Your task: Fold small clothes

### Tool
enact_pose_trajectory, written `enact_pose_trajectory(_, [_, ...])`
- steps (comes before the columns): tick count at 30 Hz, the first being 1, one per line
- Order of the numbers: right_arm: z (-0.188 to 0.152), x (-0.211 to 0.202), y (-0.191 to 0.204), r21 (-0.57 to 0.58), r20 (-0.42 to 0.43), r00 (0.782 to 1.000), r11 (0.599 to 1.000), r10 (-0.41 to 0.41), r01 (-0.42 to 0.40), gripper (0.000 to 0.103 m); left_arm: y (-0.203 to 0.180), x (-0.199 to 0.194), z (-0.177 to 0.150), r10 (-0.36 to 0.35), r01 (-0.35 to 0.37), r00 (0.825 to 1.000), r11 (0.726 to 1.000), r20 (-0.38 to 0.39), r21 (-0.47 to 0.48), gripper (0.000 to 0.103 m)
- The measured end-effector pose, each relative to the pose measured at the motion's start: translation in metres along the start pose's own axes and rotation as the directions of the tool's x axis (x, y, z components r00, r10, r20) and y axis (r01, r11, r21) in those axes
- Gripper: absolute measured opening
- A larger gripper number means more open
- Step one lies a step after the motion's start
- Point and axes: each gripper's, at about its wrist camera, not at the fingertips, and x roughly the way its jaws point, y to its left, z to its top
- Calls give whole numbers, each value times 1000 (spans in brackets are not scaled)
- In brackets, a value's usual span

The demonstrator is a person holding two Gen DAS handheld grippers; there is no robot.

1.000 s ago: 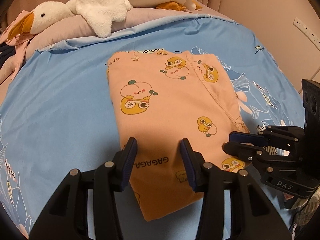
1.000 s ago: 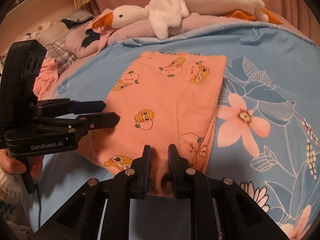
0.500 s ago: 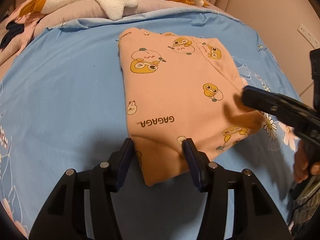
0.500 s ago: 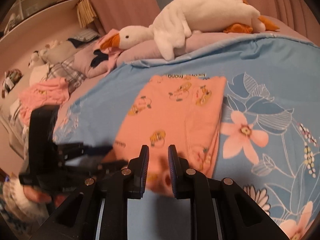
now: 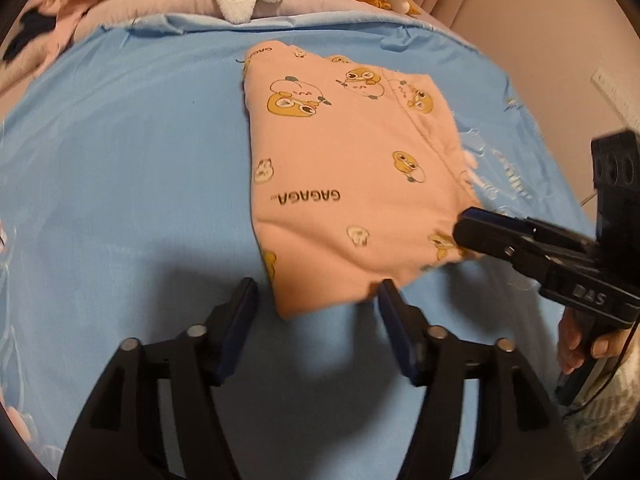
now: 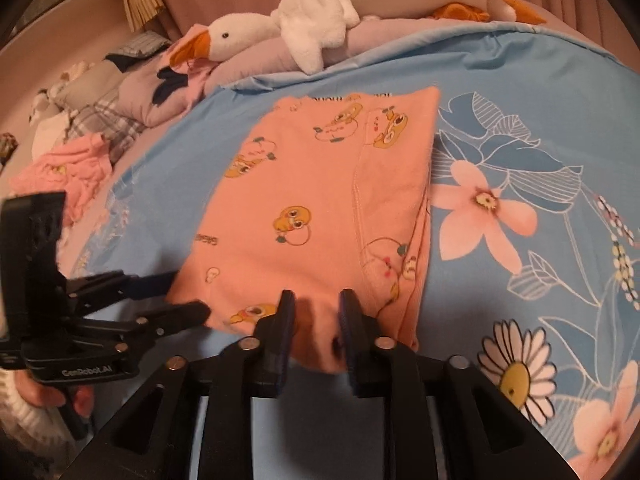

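Note:
A folded peach garment with duck prints [image 5: 344, 184] lies on the blue bedsheet [image 5: 120, 184]; it also shows in the right wrist view [image 6: 320, 208]. My left gripper [image 5: 316, 304] is open, its fingers either side of the garment's near corner, just clear of the cloth. My right gripper [image 6: 316, 312] has its fingers parted a little around the garment's near edge, with cloth between them; the grip is not tight. It shows from the side in the left wrist view [image 5: 520, 240] at the garment's right corner.
A white plush goose [image 6: 320, 12] lies on pillows at the head of the bed. A pile of pink clothes [image 6: 68, 176] sits at the left edge. A wall with a socket [image 5: 612, 92] is on the right.
My left gripper has drawn back and opened wider, off the garment's near edge. My right gripper's fingers have parted wider over the cloth. The garment lies flat.

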Motion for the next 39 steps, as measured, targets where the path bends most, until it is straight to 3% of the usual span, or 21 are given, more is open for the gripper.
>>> enact_pose_trajectory(1, [0, -4, -1, 9, 4, 1000, 1000, 12, -12, 48, 3, -4, -1, -21, 21, 1000, 1000, 5, -23, 70])
enact_pose_trajectory(3, [-2, -15, -3, 24, 17, 1000, 1000, 16, -16, 58, 9, -9, -1, -51, 51, 999, 997, 11, -58, 74])
enact_pose_trajectory(6, [-2, -28, -16, 64, 38, 999, 998, 26, -28, 61, 22, -14, 2, -131, 132, 991, 982, 18, -134, 77])
enact_pose_trajectory(9, [-1, -30, -43, 176, 38, 997, 981, 73, -78, 74, 41, -15, 8, -230, 232, 973, 947, 34, -221, 79])
enact_pose_trajectory(12, [-1, -21, -72, 328, 16, 990, 934, 144, -141, 75, 58, -13, 17, -275, 281, 959, 916, 60, -287, 79])
enact_pose_trajectory(14, [-2, -14, -85, 387, 16, 983, 905, 182, -174, 75, 70, -9, 25, -324, 332, 943, 880, 82, -341, 79])
enact_pose_trajectory(17, [2, 1, -96, 450, 26, 968, 861, 251, -236, 75, 76, -2, 35, -348, 358, 933, 858, 97, -369, 79])
enact_pose_trajectory(25, [32, 32, -81, 417, 4, 951, 864, 308, -282, 75, 56, 26, 64, -419, 413, 906, 848, 55, -333, 79])
enact_pose_trajectory(28, [38, 41, -74, 396, -15, 943, 868, 333, -300, 75, 47, 35, 72, -401, 392, 916, 870, 32, -298, 80])
enact_pose_trajectory(33, [46, 49, -65, 345, -21, 951, 895, 308, -282, 74, 43, 44, 81, -395, 386, 918, 875, 30, -292, 80])
enact_pose_trajectory(39, [45, 52, -73, 358, -1, 956, 892, 295, -275, 64, 39, 48, 84, -352, 344, 936, 892, 27, -292, 77])
